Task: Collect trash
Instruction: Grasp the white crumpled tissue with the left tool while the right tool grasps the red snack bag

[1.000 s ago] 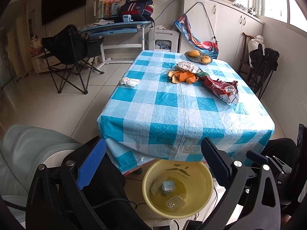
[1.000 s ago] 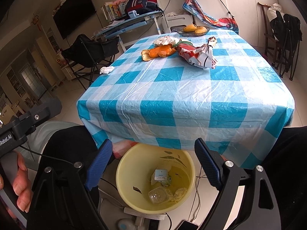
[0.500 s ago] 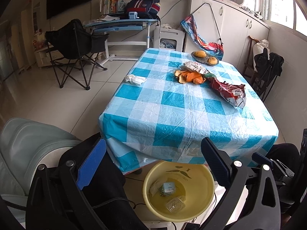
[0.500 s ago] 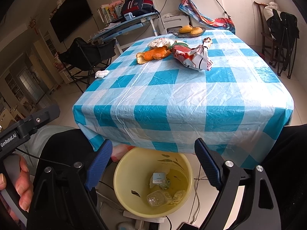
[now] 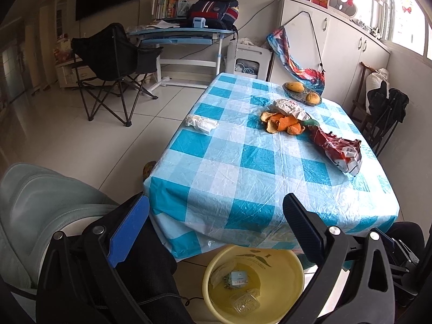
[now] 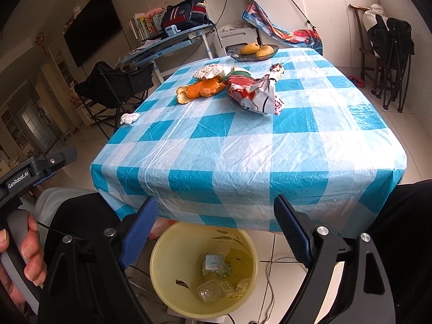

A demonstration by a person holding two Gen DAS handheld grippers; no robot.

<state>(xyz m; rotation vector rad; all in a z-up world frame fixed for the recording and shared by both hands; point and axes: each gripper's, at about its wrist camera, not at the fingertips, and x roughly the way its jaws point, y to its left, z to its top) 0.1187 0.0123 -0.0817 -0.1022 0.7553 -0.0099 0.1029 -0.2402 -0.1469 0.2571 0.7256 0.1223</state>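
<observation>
Since a second ago the left gripper (image 5: 216,221) has swung a little sideways, so the table (image 5: 270,189) with its blue-and-white checked cloth now sits further right in its view and the folding chair (image 5: 113,54) has come nearer the middle; the right gripper (image 6: 216,221) has barely shifted. Both grippers hang with jaws spread wide and nothing between them, poised over the near table edge and the yellow bin (image 6: 167,291) on the floor just under it. That bin already holds a small carton, a clear plastic tub and scraps of paper. On the cloth, the trash lies well apart from both grippers — a crumpled white tissue (image 5: 201,122) near the left edge, a heap of orange peel (image 6: 201,90) touching a crumpled white wrapper (image 6: 210,70), and a red-and-white snack bag (image 6: 256,93) just beside the peel. Beyond these stands a dish of mangoes (image 6: 255,50). A hand (image 6: 19,256) grips the left gripper's handle at the edge of the right wrist view.
</observation>
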